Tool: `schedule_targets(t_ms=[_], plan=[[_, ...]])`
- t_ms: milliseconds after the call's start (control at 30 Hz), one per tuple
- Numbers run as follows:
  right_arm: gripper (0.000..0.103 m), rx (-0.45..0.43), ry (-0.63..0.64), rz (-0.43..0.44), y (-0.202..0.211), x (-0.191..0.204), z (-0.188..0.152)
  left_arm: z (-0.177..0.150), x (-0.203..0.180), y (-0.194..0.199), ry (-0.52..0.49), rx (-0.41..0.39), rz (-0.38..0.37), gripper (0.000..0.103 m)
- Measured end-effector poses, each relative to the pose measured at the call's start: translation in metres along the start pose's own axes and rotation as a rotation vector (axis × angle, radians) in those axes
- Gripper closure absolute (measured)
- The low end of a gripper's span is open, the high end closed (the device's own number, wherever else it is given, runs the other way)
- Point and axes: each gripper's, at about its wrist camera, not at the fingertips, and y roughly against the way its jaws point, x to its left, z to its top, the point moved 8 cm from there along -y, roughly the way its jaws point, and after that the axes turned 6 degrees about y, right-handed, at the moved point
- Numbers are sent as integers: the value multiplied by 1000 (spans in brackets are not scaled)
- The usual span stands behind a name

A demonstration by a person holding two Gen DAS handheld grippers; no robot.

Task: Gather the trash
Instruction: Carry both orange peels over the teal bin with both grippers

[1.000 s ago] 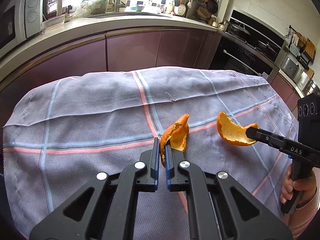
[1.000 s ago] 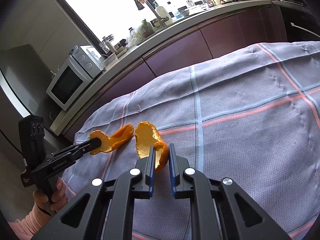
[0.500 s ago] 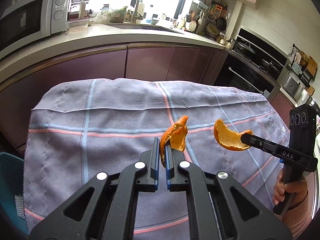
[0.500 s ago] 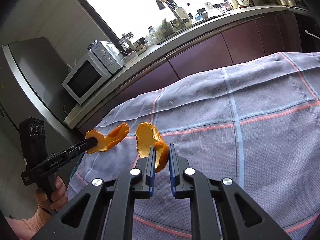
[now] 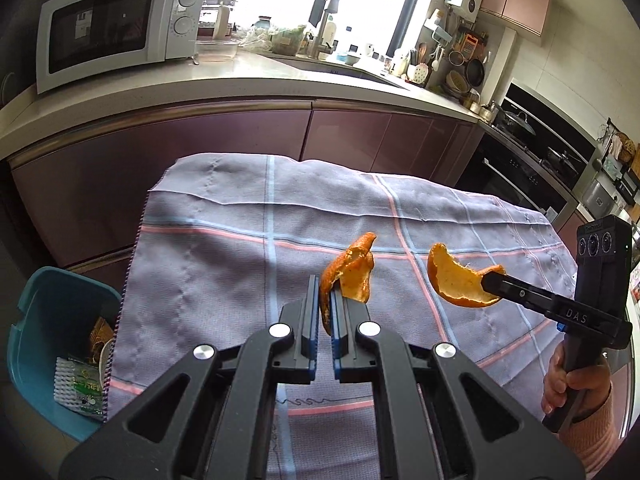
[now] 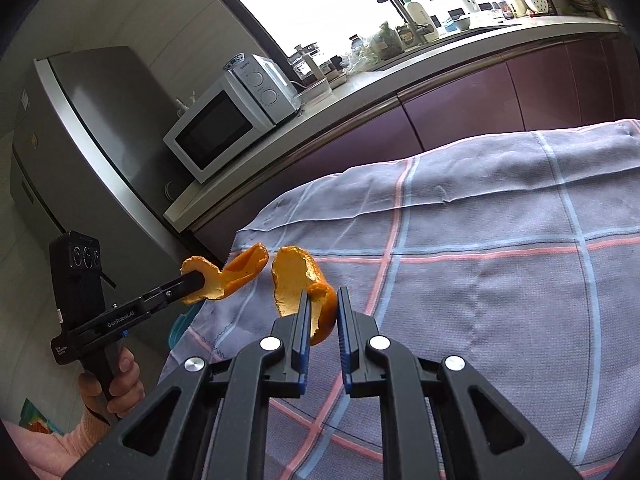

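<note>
My left gripper (image 5: 326, 292) is shut on a curled piece of orange peel (image 5: 354, 274), held in the air above the checked grey tablecloth (image 5: 240, 264). My right gripper (image 6: 323, 302) is shut on a second orange peel (image 6: 296, 280), also off the cloth. In the left wrist view the right gripper (image 5: 490, 280) pinches its peel (image 5: 456, 284) just to the right of mine. The right wrist view has the left gripper (image 6: 194, 280) and its peel (image 6: 230, 274) near the cloth's left edge. A teal bin (image 5: 48, 292) stands beside the table's left end.
The bin holds wrappers (image 5: 82, 384) and other trash. Behind the table runs a kitchen counter (image 5: 248, 80) with a microwave (image 5: 116, 28) and purple cabinet fronts. A grey fridge (image 6: 80, 140) stands at the far left. A hand (image 5: 568, 380) grips each tool's handle.
Both grippers have carried their peels leftward across the cloth, close to its left edge. The teal bin has come into the left wrist view. Both grips are unchanged.
</note>
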Motion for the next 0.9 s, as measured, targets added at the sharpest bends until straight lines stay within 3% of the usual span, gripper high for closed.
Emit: schedule_targets(t_ms=[500, 900], plan=[[92, 105, 114, 150, -71, 94, -6, -4, 74, 65, 83, -88, 116, 98], [92, 199, 196, 241, -131, 165, -15, -19, 153, 103, 182, -114, 226, 98]])
